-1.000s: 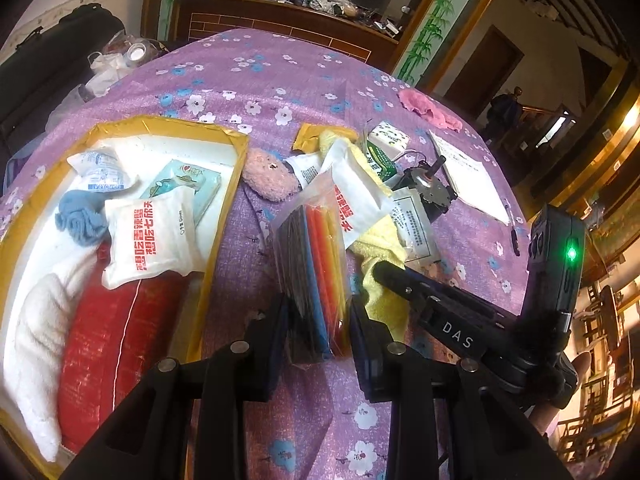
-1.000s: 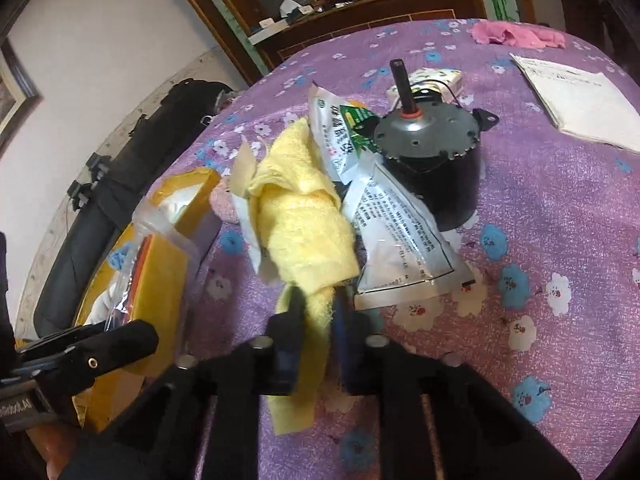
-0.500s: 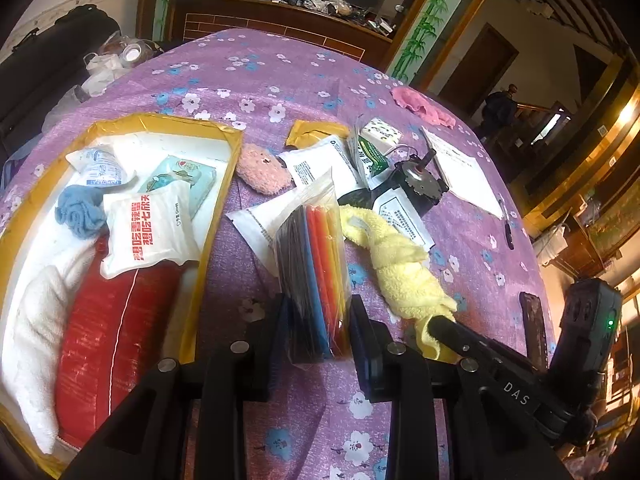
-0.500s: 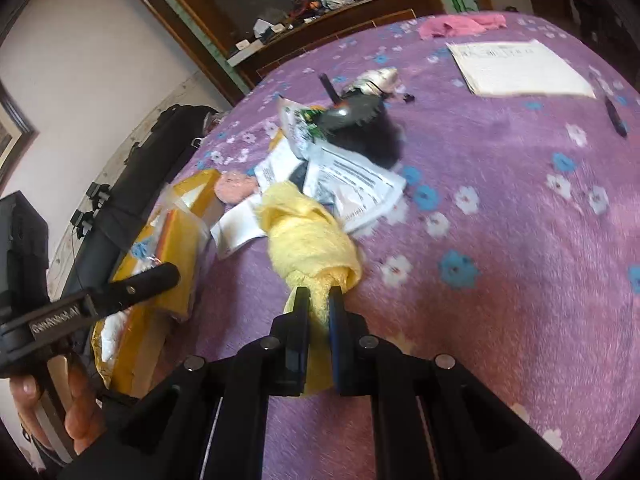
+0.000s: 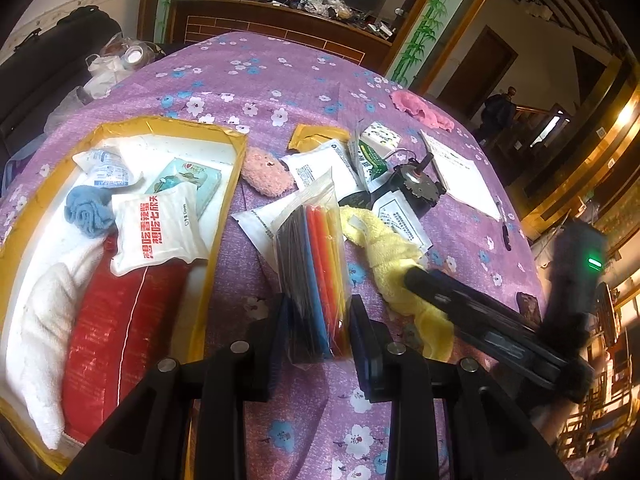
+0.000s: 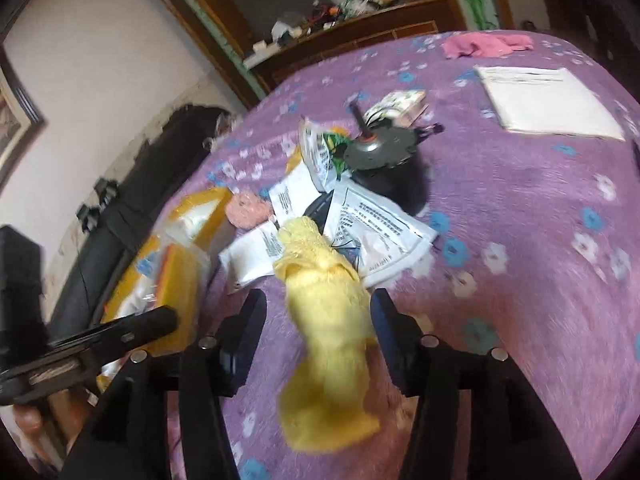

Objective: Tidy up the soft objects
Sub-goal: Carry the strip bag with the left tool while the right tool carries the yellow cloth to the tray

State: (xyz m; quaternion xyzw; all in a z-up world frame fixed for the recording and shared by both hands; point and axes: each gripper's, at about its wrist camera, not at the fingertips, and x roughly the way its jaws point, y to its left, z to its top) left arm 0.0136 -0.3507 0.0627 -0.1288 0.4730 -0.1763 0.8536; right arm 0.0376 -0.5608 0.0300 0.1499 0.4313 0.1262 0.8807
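Bare purple tablecloth (image 6: 540,240) right of the yellow towel (image 6: 328,320): free passage. Ahead, black motor (image 6: 380,160) and white packets (image 6: 380,236) block the path. Left side crowded: bagged coloured sheets (image 5: 316,272), then gold-rimmed tray (image 5: 224,184), nearly full.

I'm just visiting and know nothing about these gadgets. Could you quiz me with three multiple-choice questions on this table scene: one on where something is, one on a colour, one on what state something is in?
1. Where does the red cushion lie?
A. In the yellow-edged box
B. On the white paper
C. Under the motor

2. What colour is the towel between the right gripper's fingers?
A. Blue
B. Yellow
C. Pink

3. What is the left gripper doing?
A. Hanging with nothing in it
B. Clamping a clear bag of coloured sheets
C. Clamping the motor

Answers:
1 A: the cushion sits inside the box, beside a white towel.
2 B: the towel is yellow, and the jaws are opening clear of it.
3 B: both pads press the bag's sides.
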